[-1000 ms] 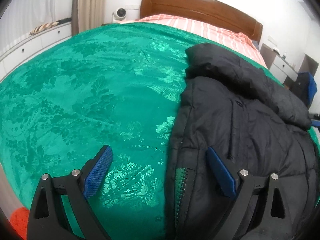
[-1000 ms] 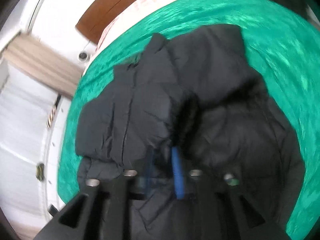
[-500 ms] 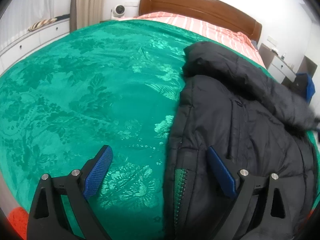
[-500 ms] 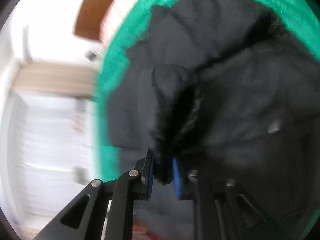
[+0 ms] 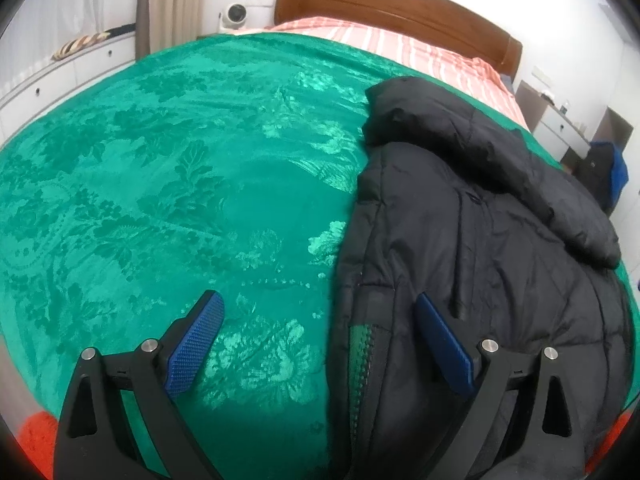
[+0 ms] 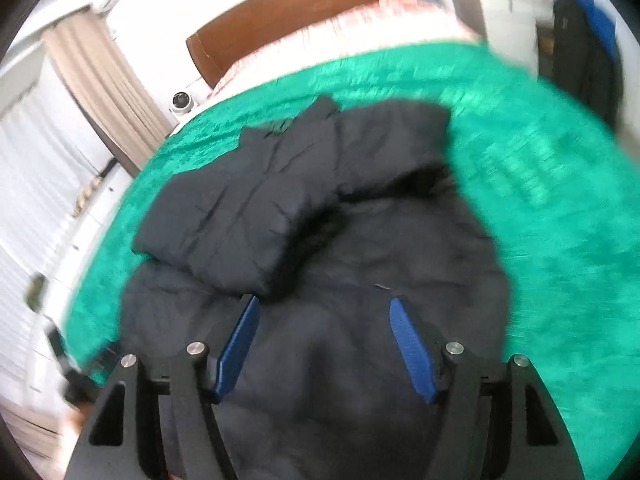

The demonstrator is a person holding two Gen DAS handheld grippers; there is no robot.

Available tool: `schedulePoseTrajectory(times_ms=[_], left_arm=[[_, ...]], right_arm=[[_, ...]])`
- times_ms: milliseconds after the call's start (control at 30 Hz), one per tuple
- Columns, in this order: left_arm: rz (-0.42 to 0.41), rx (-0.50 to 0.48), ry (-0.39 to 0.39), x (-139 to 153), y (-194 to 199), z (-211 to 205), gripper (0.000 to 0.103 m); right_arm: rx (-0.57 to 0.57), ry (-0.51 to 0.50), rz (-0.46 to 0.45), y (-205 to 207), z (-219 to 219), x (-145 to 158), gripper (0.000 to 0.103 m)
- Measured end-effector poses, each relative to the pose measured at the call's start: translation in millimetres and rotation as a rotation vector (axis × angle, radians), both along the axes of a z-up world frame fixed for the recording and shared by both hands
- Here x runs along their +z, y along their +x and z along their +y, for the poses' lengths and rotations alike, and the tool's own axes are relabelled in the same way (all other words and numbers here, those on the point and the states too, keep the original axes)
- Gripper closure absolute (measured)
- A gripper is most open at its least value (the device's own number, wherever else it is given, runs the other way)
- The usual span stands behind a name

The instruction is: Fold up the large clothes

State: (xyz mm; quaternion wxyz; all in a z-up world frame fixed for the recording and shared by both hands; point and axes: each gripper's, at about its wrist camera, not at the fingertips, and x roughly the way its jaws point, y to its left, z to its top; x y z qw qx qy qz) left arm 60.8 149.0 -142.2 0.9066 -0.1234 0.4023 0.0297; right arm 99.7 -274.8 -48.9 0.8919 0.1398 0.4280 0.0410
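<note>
A black puffer jacket (image 5: 472, 240) lies on a green patterned bedspread (image 5: 180, 184), with one sleeve folded across its body (image 6: 256, 204). A green zipper edge (image 5: 360, 352) shows at its near hem. My left gripper (image 5: 320, 340) is open and empty, straddling the jacket's left edge, one finger over the bedspread and one over the jacket. My right gripper (image 6: 324, 344) is open and empty, held above the jacket's lower body (image 6: 360, 280), just below the folded sleeve's cuff.
A wooden headboard (image 5: 392, 4) and a pink striped sheet (image 5: 400, 48) lie at the far end of the bed. White drawers (image 5: 52, 80) and a curtain (image 6: 96, 92) stand to the left. A nightstand (image 5: 560, 128) and dark bag (image 5: 604, 172) are at the right.
My right gripper, shut on the jacket sleeve before, has let it go and opened; the sleeve now lies folded across the jacket. My left gripper has stayed open in place.
</note>
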Motion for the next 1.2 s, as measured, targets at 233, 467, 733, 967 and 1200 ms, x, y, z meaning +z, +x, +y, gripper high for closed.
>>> schedulePoseTrajectory(times_ms=[233, 467, 733, 967, 1200], left_arm=[[-0.041, -0.034, -0.037, 28.0, -27.9, 5.4, 0.006], [-0.033, -0.111, 0.030, 33.6, -49.1, -22.1, 0.006], [-0.040, -0.114, 0.062, 42.7, -51.2, -37.7, 0.006], [-0.006, -0.102, 0.066, 32.8, -49.1, -35.7, 0.006], [0.018, -0.074, 0.040, 26.0, -48.0, -23.5, 0.006]], right_arm=[[-0.053, -0.269, -0.183, -123.3, -10.7, -13.0, 0.018], [-0.110, -0.247, -0.200, -157.2, -23.0, -29.1, 0.018], [-0.109, -0.207, -0.225, -156.9, -30.7, -38.0, 0.018], [-0.127, -0.171, -0.202, -152.1, -38.3, -44.3, 0.018], [-0.126, -0.170, -0.201, -152.1, -37.3, -45.2, 0.018]])
